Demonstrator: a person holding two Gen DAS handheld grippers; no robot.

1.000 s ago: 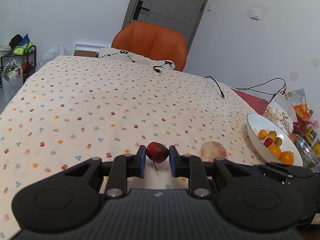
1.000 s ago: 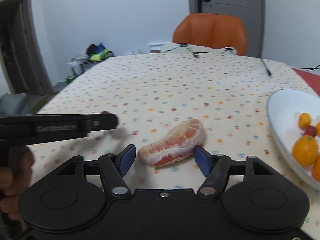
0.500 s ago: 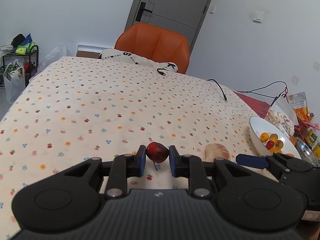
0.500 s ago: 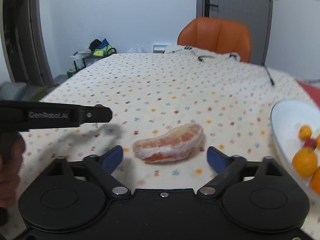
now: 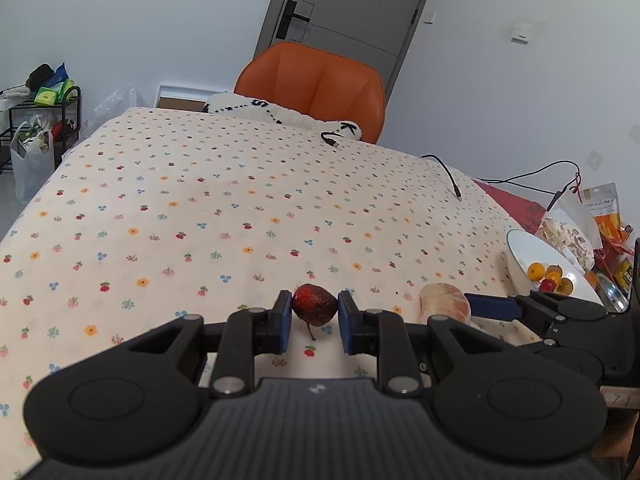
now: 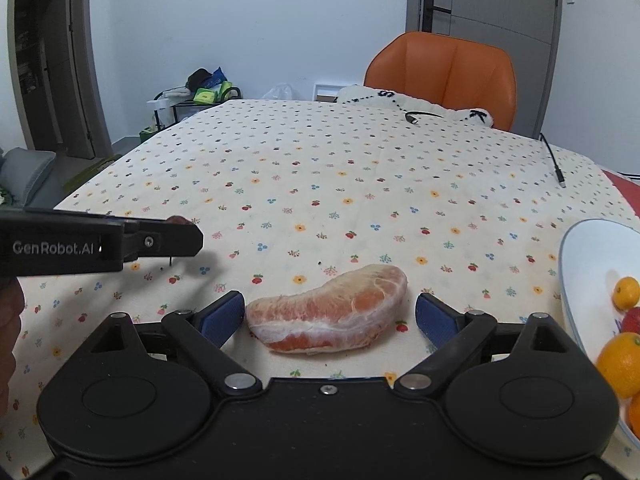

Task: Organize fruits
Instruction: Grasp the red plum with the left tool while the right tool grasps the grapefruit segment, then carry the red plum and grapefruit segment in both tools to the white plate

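The right tongs point(image 6: 330, 316) have just been opened wide around the peeled pomelo segment point(image 6: 328, 316), which lies on the desk point(image 6: 320, 184) at lower centre of the right wrist view, between the blue pads but untouched by either. A grasp is judged to be in preparation, the bowl point(image 6: 576, 280) of fruit at the right edge being the likely goal. The left tongs point(image 5: 312, 316) are clamped narrowly on a small dark red fruit point(image 5: 314, 304), low at centre of the left wrist view.
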